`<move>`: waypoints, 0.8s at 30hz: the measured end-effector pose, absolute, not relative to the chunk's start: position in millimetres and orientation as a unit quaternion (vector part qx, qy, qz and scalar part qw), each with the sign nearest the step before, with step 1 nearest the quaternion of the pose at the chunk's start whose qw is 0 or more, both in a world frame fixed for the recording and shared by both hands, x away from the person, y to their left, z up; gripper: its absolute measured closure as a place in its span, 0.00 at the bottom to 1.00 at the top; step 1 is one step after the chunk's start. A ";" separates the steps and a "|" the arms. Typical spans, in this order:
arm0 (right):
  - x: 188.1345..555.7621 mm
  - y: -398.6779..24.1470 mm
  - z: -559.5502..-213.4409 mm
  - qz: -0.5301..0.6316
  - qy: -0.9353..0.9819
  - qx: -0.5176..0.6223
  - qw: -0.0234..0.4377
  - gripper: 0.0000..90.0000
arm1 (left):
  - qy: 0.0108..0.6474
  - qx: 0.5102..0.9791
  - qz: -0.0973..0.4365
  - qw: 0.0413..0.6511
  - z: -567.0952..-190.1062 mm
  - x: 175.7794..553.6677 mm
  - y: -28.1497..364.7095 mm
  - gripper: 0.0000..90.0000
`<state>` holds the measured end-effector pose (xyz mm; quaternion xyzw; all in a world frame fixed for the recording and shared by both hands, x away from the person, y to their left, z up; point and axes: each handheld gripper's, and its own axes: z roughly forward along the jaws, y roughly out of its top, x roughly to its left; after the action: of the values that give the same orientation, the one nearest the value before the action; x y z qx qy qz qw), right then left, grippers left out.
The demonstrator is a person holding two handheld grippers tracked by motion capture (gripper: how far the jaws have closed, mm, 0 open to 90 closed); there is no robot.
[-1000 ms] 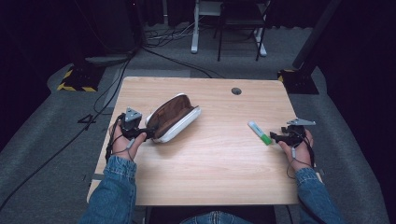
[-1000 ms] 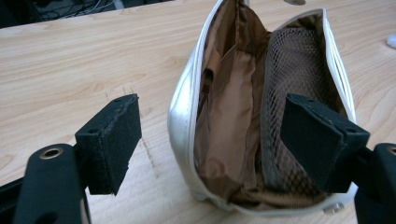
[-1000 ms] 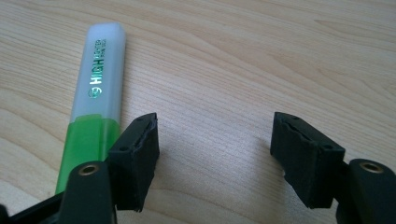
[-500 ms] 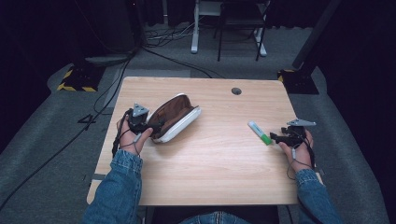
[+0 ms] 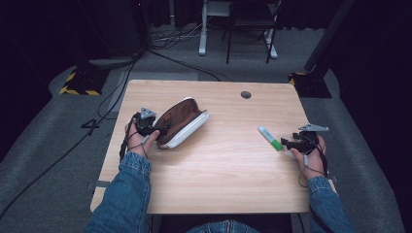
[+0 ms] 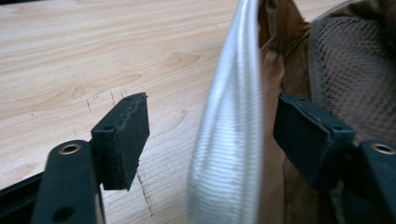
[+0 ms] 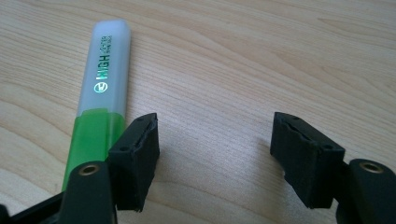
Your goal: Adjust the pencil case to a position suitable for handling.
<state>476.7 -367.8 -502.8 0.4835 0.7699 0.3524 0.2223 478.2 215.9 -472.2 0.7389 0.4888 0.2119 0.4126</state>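
An open pencil case point(image 5: 182, 121), white outside and brown inside, lies at the table's left. My left gripper point(image 5: 163, 130) is open at its near end, one jaw outside and one inside, straddling the white rim point(image 6: 229, 140); brown mesh lining point(image 6: 355, 79) shows past the inner jaw. A green highlighter point(image 5: 270, 138) with a frosted cap lies at the right. My right gripper point(image 5: 286, 143) is open just beside it. In the right gripper view the highlighter point(image 7: 100, 93) lies outside the left jaw, and only bare wood sits between the jaws of that gripper point(image 7: 215, 140).
The wooden table point(image 5: 228, 174) has a round cable hole point(image 5: 246, 94) near its far edge. Beyond it stand a desk frame and chair legs point(image 5: 233, 29) on grey carpet, with cables and a yellow-black striped base point(image 5: 77, 82) at the left.
My left gripper has moved right, up to the case, and now straddles its rim. The right gripper and highlighter have stayed put.
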 end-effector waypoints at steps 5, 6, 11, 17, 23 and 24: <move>476.5 -367.7 -502.8 0.352 0.770 0.484 0.222 0.37 | 0.488 0.743 0.200 0.413 -477.5 481.7 216.0 0.41; 476.4 -367.7 -502.8 0.352 0.769 0.484 0.222 0.37 | 0.489 0.742 0.196 0.414 -478.8 482.5 215.8 0.44; 475.9 -367.8 -502.7 0.352 0.770 0.485 0.221 0.37 | 0.486 0.747 0.183 0.415 -484.2 485.5 216.2 0.62; 475.5 -368.0 -502.7 0.352 0.770 0.484 0.221 0.37 | 0.476 0.753 0.158 0.426 -486.0 486.1 218.8 0.86; 475.3 -368.1 -502.8 0.352 0.770 0.483 0.222 0.37 | 0.480 0.749 0.141 0.435 -485.3 485.5 219.3 0.92; 475.3 -368.2 -502.8 0.352 0.770 0.483 0.222 0.37 | 0.478 0.750 0.141 0.434 -484.8 485.4 219.5 0.92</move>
<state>475.3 -368.2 -502.8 0.4831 0.7702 0.3522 0.2219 485.4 219.5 -484.8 0.7504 0.4777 0.1411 0.4344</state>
